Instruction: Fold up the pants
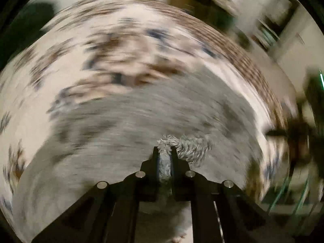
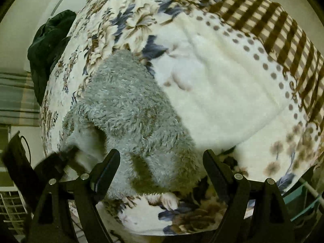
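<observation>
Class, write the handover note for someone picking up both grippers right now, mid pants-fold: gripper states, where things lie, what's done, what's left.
Left gripper: shut on a tuft of the grey fluffy pants; its view is motion-blurred.
Right gripper: open, jaws wide, hovering over the pants' near end, gripping nothing.
Pants lie on the floral blanket, beside a white fleece cloth.
Done: one edge pinched.
Left: probably grip with the right, then fold; no finished fold is visible.
</observation>
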A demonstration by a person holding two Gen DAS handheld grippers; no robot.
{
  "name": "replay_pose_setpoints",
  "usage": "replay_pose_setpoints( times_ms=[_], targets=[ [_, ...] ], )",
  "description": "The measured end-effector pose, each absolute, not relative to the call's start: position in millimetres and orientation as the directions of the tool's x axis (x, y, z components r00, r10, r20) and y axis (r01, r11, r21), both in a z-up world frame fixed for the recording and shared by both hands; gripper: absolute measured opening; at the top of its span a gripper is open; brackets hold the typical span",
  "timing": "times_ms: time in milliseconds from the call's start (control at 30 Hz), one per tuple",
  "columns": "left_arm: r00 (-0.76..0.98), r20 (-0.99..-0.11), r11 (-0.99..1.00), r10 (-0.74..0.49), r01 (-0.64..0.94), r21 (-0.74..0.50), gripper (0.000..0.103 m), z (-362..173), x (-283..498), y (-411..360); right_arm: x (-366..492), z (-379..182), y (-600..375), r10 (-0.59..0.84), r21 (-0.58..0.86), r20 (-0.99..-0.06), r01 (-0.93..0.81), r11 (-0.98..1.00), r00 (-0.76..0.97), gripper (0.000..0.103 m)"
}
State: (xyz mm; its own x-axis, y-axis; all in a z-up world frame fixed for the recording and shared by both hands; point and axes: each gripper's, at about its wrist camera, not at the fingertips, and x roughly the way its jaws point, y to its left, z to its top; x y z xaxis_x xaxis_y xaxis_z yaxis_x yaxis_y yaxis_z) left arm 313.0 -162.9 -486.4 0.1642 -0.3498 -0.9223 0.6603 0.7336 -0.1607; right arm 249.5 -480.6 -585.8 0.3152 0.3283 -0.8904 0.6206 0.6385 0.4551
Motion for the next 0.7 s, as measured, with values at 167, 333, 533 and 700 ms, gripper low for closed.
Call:
replay_pose_setpoints(
  times_ms=[167,333,533,700],
  targets=[
    [0.136,-0.916,0.896,-0.377,0.303,-0.324,0.015,-493.7,385.3,-83.9,255.7,-583.2,-474.8,0.355,0.476,-0.879,0.597,0.645,0.317,0.086],
    [0.143,-0.779,0.792,-0.610,0.063,-0.608,0.056,-482.8,378.9,-36.5,249.7,-585.1,-470.4,0.398,0.502,-0.864,0.605,0.618,0.310,0.086],
    [0.115,-0.829,0.836,-0.547,0.114,-0.536,0.068,-474.4,319.0,-43.6,231.4,-609.1,-463.5,0.493,0.546,-0.818,0.670,0.503,0.297,0.086],
    [0.004,-0.891,0.880,-0.453,0.158,-0.447,0.019,-525.7,286.4,-68.3,221.9,-625.2,-450.3,0.535,0.618,-0.752,0.695,0.367,0.386,0.044]
  ],
)
